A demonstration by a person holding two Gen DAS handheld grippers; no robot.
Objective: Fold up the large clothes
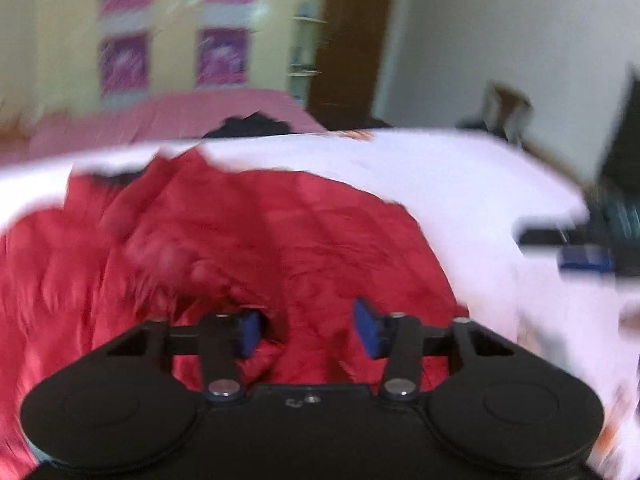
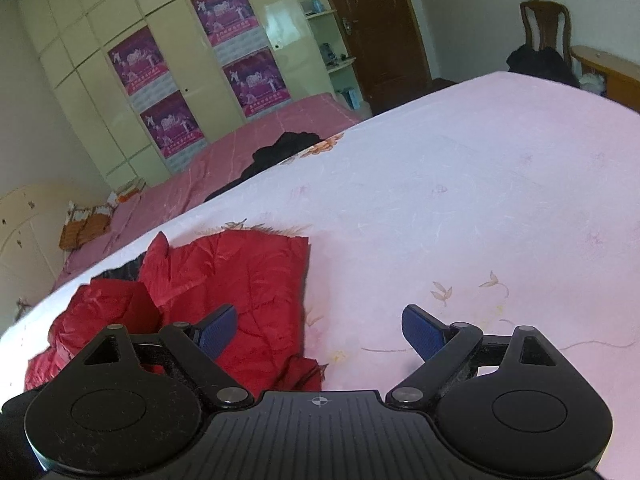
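While my left view smears with motion blur, I can make out the left gripper [image 1: 306, 330] low over the red jacket [image 1: 224, 240], its blue pads [image 1: 370, 330] partway apart with red cloth showing in the gap between them. Nothing is pinched there that I can see; the pads stand clear of the fabric, though the blur keeps me from being sure at the left pad.

Over on my right view things are sharp. My right gripper [image 2: 318, 330] has its jaws spread wide and empty. Its left pad [image 2: 218, 330] hangs over the edge of the jacket [image 2: 224, 280], and its right pad [image 2: 420, 332] hangs over bare sheet.

That jacket lies crumpled on the white flowered sheet [image 2: 460, 200], toward the near left part of the bed from this side, with one panel lying fairly flat and a bunched mass to its left. A dark lining strip peeks out at its far edge.

Past the white sheet I see a pink bedcover [image 2: 240, 148] with a dark garment [image 2: 284, 148] heaped on it. Behind stands a cream wardrobe [image 2: 100, 20] with purple posters [image 2: 138, 60] on its doors, a brown door [image 2: 372, 24] beside it, and a wooden chair [image 2: 546, 28] at the far right wall.
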